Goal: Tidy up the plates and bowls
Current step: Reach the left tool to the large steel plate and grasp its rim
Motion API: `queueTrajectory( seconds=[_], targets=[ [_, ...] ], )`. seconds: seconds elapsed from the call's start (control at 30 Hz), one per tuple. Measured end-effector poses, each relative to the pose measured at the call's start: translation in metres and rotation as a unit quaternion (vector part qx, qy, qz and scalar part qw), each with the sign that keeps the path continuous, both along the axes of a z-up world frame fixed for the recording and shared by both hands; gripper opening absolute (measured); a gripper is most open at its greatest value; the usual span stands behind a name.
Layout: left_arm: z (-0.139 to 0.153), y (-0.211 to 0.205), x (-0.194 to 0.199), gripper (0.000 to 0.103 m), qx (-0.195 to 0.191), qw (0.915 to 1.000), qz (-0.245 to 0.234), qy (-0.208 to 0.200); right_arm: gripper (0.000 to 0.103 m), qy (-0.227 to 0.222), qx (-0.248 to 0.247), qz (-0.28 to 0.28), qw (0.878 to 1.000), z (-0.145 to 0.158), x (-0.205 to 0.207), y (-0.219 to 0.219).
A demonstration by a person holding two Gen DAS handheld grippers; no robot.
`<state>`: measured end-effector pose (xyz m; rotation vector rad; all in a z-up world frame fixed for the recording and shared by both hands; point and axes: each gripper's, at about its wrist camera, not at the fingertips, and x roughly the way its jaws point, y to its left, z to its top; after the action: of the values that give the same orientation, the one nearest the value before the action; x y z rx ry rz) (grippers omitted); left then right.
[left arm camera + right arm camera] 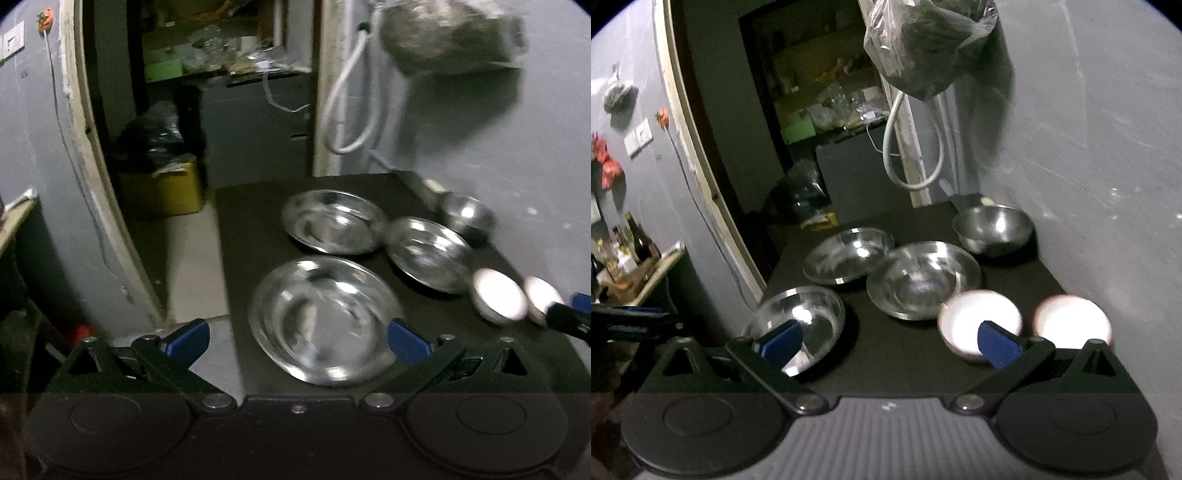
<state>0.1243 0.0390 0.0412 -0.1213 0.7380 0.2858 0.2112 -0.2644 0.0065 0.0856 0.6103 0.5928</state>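
Three shallow steel plates lie on a black table [258, 221]: a near plate [325, 317] [798, 325], a far plate [332, 221] [849, 254] and a middle plate [428, 254] [923, 278]. A deeper steel bowl [467, 218] [993, 229] stands at the back by the wall. Two small bowls with glaring bright insides [980, 325] [1071, 325] sit at the front right. My left gripper [297, 341] is open, hovering over the near plate's front rim. My right gripper [890, 343] is open above bare table between the near plate and the small bowls, holding nothing.
A grey wall [1089, 166] runs along the table's right side. A filled plastic bag [927, 48] and a looped white cable [908, 155] hang above the far end. The table's left edge drops to the floor by a doorway [166, 147]. A yellow bin [162, 192] stands beyond.
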Motion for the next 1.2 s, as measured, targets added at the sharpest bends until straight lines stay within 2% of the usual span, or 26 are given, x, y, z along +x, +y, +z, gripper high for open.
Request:
queueTrajectory(
  seconds=[0.1, 0.2, 0.27, 0.37, 0.43, 0.5, 0.63, 0.7, 0.8, 0.87, 1.0, 1.07, 1.2],
  targets=[
    [0.001, 0.026, 0.04, 0.102, 0.005, 1.0, -0.001, -0.006, 0.103, 0.01, 0.023, -0.002, 1.0, 0.0, 0.021, 0.02],
    [-0.007, 0.05, 0.088, 0.102, 0.004, 0.9992, -0.039, 0.004, 0.103, 0.035, 0.046, -0.008, 0.998, -0.003, 0.043, 0.047],
    [-0.015, 0.067, 0.123, 0.102, -0.003, 0.9977, -0.066, 0.011, 0.103, 0.069, 0.069, -0.013, 0.995, -0.009, 0.061, 0.067],
    [-0.031, 0.09, 0.171, 0.102, -0.036, 0.9932, -0.104, 0.038, 0.103, 0.115, 0.101, -0.021, 0.988, -0.028, 0.088, 0.096],
    [-0.045, 0.105, 0.201, 0.102, -0.073, 0.9872, -0.123, 0.07, 0.099, 0.126, 0.108, -0.047, 0.985, -0.039, 0.098, 0.11],
    [-0.056, 0.117, 0.221, 0.101, -0.096, 0.984, -0.125, 0.082, 0.095, 0.128, 0.115, -0.064, 0.983, -0.049, 0.106, 0.119],
    [-0.073, 0.129, 0.247, 0.099, -0.099, 0.9818, -0.133, 0.093, 0.091, 0.141, 0.124, -0.085, 0.979, -0.067, 0.122, 0.133],
    [-0.079, 0.132, 0.256, 0.095, -0.101, 0.9799, -0.139, 0.101, 0.084, 0.153, 0.133, -0.094, 0.975, -0.074, 0.13, 0.138],
    [-0.086, 0.136, 0.263, 0.09, -0.102, 0.9778, -0.15, 0.105, 0.08, 0.171, 0.149, -0.102, 0.969, -0.083, 0.138, 0.146],
    [-0.088, 0.137, 0.268, 0.081, -0.099, 0.9771, -0.153, 0.109, 0.079, 0.177, 0.156, -0.105, 0.966, -0.088, 0.14, 0.15],
    [-0.092, 0.14, 0.278, 0.066, -0.1, 0.9745, -0.158, 0.124, 0.07, 0.191, 0.146, -0.113, 0.964, -0.095, 0.146, 0.161],
    [-0.094, 0.138, 0.283, 0.054, -0.1, 0.9733, -0.161, 0.13, 0.066, 0.194, 0.139, -0.12, 0.963, -0.097, 0.148, 0.165],
    [-0.095, 0.138, 0.283, 0.042, -0.095, 0.9732, -0.164, 0.131, 0.049, 0.202, 0.126, -0.135, 0.962, -0.101, 0.155, 0.17]
  ],
)
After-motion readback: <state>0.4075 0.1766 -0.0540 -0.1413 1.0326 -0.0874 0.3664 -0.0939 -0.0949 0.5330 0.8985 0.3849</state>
